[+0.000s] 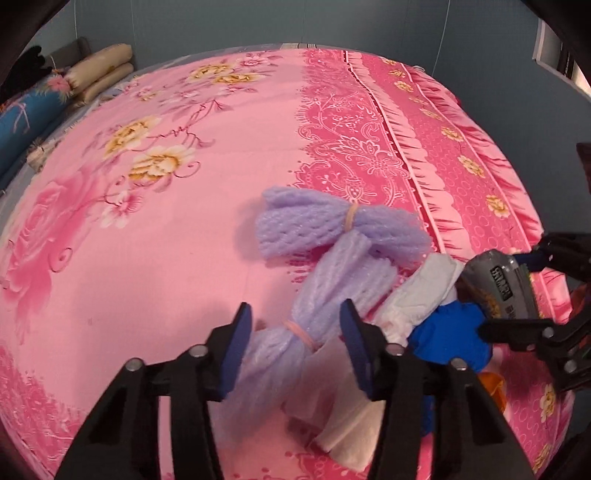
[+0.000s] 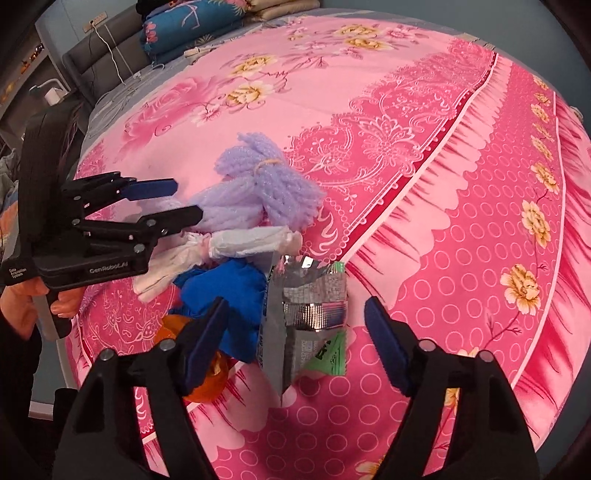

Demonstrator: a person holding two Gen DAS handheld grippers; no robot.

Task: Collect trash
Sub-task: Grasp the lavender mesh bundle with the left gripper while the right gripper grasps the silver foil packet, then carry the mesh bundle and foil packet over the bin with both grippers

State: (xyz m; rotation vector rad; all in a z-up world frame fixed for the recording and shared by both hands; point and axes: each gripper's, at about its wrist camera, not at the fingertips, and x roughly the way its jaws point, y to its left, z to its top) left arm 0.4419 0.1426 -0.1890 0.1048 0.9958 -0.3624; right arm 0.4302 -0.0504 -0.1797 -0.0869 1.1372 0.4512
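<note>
A heap of trash lies on the pink bedsheet. It holds two lilac foam nets, each tied with a rubber band, one behind the other, a white paper wad, a blue crumpled piece, an orange piece and a silver snack wrapper. My left gripper straddles the nearer net's tied waist; its right pad stands off the net, so it is open. My right gripper is open around the silver wrapper, pads apart from it.
Rolled bedding and pillows lie by the grey headboard, where a white cable hangs. A hand holds the left gripper's handle. The bed's edge runs close below the heap.
</note>
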